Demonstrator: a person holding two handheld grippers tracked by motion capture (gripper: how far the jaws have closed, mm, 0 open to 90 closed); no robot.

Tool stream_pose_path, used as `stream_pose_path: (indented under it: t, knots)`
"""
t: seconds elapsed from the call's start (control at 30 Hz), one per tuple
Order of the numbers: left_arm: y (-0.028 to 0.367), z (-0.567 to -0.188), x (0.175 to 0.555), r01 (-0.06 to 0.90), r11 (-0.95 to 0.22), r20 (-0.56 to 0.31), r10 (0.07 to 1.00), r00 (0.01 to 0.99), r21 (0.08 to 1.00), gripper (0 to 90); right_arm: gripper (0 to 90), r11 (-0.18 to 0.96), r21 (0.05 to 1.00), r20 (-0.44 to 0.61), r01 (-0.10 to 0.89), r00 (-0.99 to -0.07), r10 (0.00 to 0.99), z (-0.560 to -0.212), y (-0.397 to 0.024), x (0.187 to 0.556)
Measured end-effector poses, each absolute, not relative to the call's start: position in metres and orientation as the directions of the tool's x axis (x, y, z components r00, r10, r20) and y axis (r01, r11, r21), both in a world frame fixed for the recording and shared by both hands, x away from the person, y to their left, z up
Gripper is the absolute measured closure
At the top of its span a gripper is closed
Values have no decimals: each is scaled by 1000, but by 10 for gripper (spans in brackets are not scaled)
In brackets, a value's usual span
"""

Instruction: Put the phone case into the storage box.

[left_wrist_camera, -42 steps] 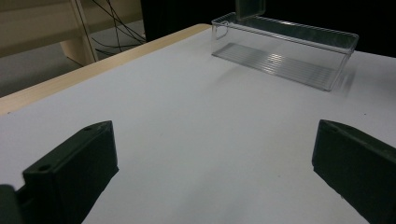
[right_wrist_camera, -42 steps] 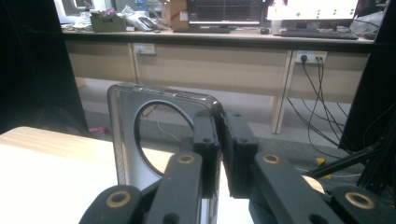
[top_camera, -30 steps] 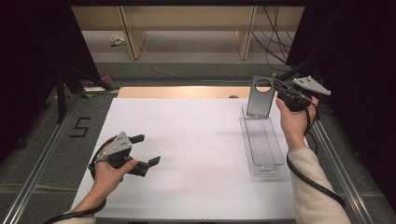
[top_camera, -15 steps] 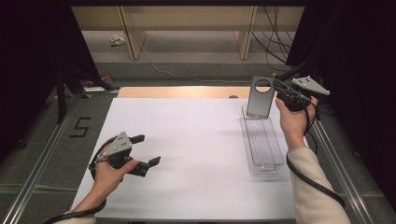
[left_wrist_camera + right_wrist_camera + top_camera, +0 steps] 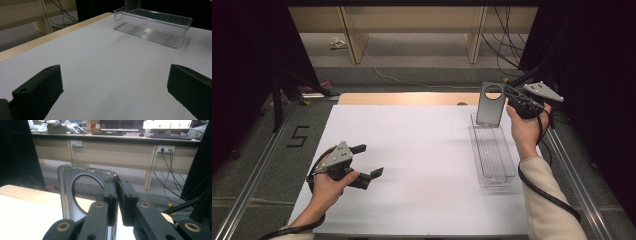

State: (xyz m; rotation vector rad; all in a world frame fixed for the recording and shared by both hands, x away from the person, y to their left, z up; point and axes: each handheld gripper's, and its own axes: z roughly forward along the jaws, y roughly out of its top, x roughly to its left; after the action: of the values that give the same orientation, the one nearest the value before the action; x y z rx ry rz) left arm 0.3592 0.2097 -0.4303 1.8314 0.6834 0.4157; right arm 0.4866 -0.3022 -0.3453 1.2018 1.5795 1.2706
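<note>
Right gripper [image 5: 504,95] pinches the grey plate with a round hole [image 5: 490,105] upright at the clear tray's [image 5: 494,172] twelve o'clock end. I keep it vertical while lowering; my left gripper [image 5: 369,161] rests open at eight o'clock.

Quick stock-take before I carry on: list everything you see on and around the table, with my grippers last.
phone case: 1, grey, round camera hole, upright at the tray's far end, clamped by the right gripper
clear tray: 1, transparent, right side of sheet
white sheet: 1, covering the table
table: 1, wood edge at far side
number 5 mark: 1, black, floor left of table
left gripper: 1, black, jaws apart, empty
right gripper: 1, black, shut on the case's edge
</note>
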Motion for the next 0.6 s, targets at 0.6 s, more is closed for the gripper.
stream_pose_path:
  t: [0.6]
  knots:
    - [209,-431,359,256,-250,-42,634,772,934,0,850,70,976,-14,208,-261,965,-351,-303,492]
